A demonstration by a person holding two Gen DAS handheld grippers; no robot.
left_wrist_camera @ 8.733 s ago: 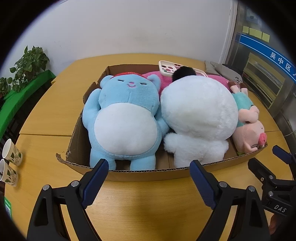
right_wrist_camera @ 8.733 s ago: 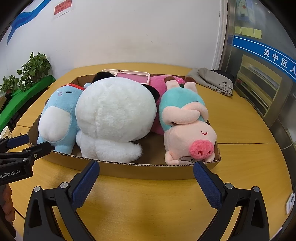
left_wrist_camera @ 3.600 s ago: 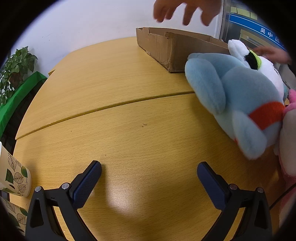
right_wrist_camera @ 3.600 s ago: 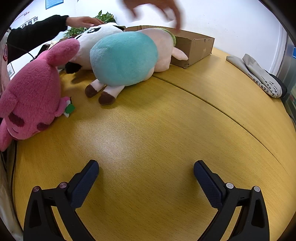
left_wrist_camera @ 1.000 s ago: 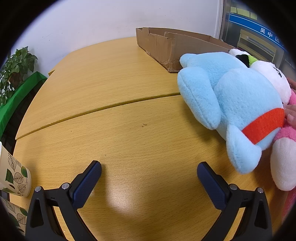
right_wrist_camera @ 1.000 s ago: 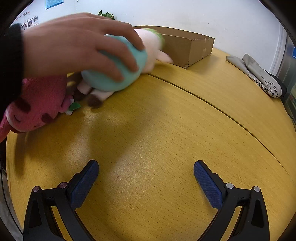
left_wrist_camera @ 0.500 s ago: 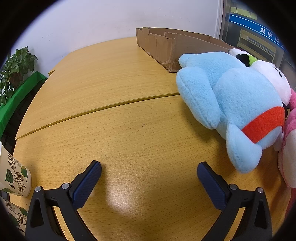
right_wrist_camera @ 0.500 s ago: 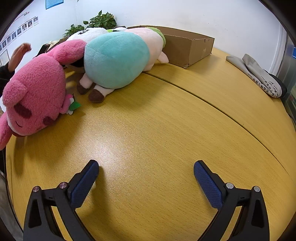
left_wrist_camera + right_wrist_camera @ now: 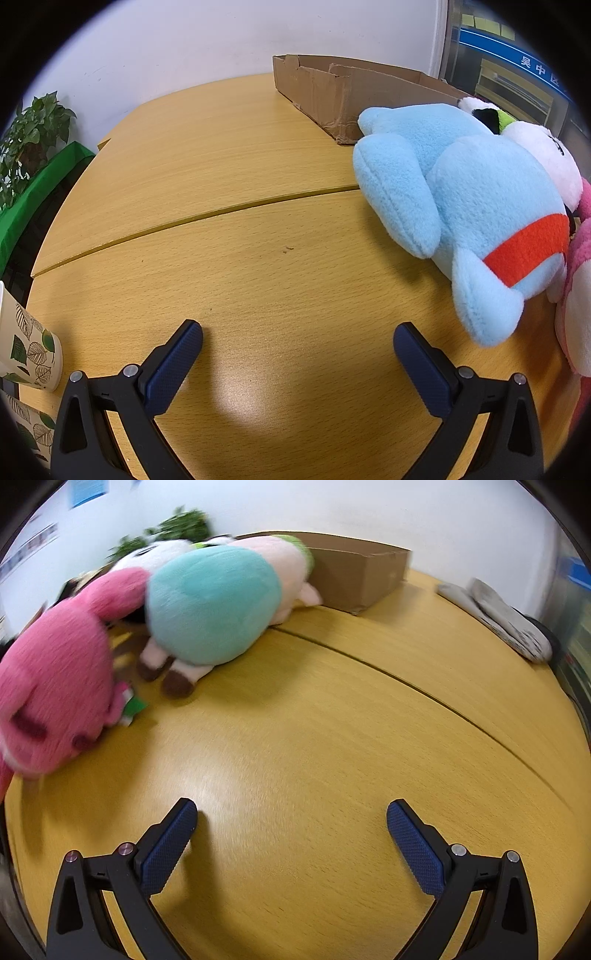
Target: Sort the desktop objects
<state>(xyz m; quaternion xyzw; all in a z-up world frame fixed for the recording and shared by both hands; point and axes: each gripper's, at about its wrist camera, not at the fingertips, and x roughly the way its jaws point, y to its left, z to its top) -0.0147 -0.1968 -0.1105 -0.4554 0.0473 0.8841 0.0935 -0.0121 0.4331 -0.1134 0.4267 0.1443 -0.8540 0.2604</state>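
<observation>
A light blue plush (image 9: 476, 206) with a red band lies on the wooden table at the right of the left wrist view, beside a white panda plush (image 9: 543, 155) and a pink plush (image 9: 580, 314). An open cardboard box (image 9: 351, 92) stands behind them. My left gripper (image 9: 295, 343) is open and empty over bare table. In the right wrist view a pink plush (image 9: 55, 690) and a teal-and-pink pig plush (image 9: 218, 602) lie at the left, before the box (image 9: 358, 576). My right gripper (image 9: 291, 823) is open and empty.
Two leaf-patterned paper cups (image 9: 26, 343) stand at the table's left edge. A folded grey cloth (image 9: 498, 620) lies at the far right. A potted plant (image 9: 33, 129) stands beyond the table on a green ledge.
The right wrist view has shifted and blurred: my right gripper has moved, and the plush toys appear closer and further right. The person's hand is gone. The left view is unchanged.
</observation>
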